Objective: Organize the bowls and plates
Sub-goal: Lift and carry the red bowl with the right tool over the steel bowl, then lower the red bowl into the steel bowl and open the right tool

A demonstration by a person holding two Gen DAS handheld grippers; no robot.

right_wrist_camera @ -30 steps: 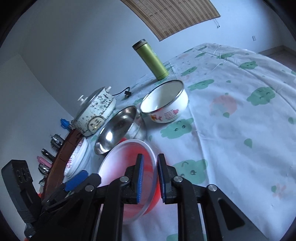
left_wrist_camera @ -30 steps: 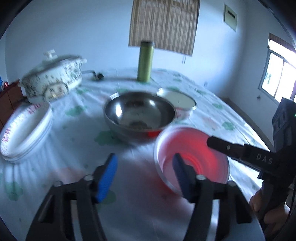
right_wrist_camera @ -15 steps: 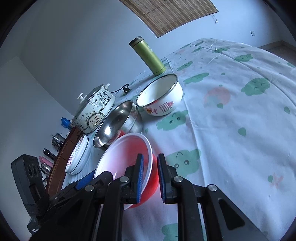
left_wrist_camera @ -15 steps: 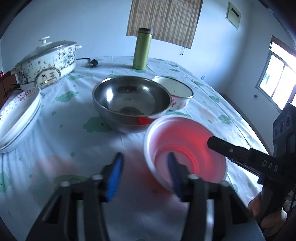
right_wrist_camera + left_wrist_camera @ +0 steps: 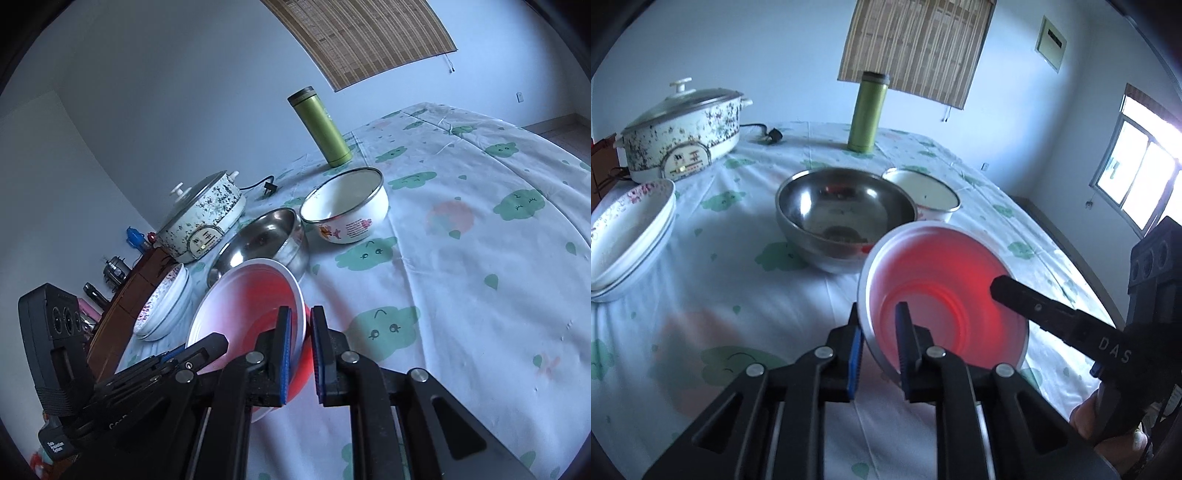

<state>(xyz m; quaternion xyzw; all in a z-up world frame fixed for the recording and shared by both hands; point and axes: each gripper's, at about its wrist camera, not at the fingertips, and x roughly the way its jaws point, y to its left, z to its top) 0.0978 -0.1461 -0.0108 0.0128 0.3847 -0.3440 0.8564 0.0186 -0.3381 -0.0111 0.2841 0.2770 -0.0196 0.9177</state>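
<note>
A red plastic bowl with a white inside (image 5: 945,291) (image 5: 255,295) is held tilted above the table. My left gripper (image 5: 877,332) is shut on its near rim. My right gripper (image 5: 300,347) is shut on its opposite rim, and one right finger shows in the left wrist view (image 5: 1052,317). A steel bowl (image 5: 846,218) (image 5: 258,243) sits just behind it. A white enamel bowl (image 5: 923,192) (image 5: 347,206) stands beside the steel one. A stack of white floral plates (image 5: 628,232) (image 5: 166,302) lies at the left.
A speckled electric pot (image 5: 683,129) (image 5: 203,218) with its cord stands at the far left. A green flask (image 5: 868,110) (image 5: 321,125) stands at the back. The tablecloth (image 5: 480,258) has green cloud prints. A dark cabinet (image 5: 125,299) with small items is beyond the table's left edge.
My left gripper has closed from wide open onto the red bowl's near rim. The bowl has risen off the table and tilted, still gripped by my right gripper.
</note>
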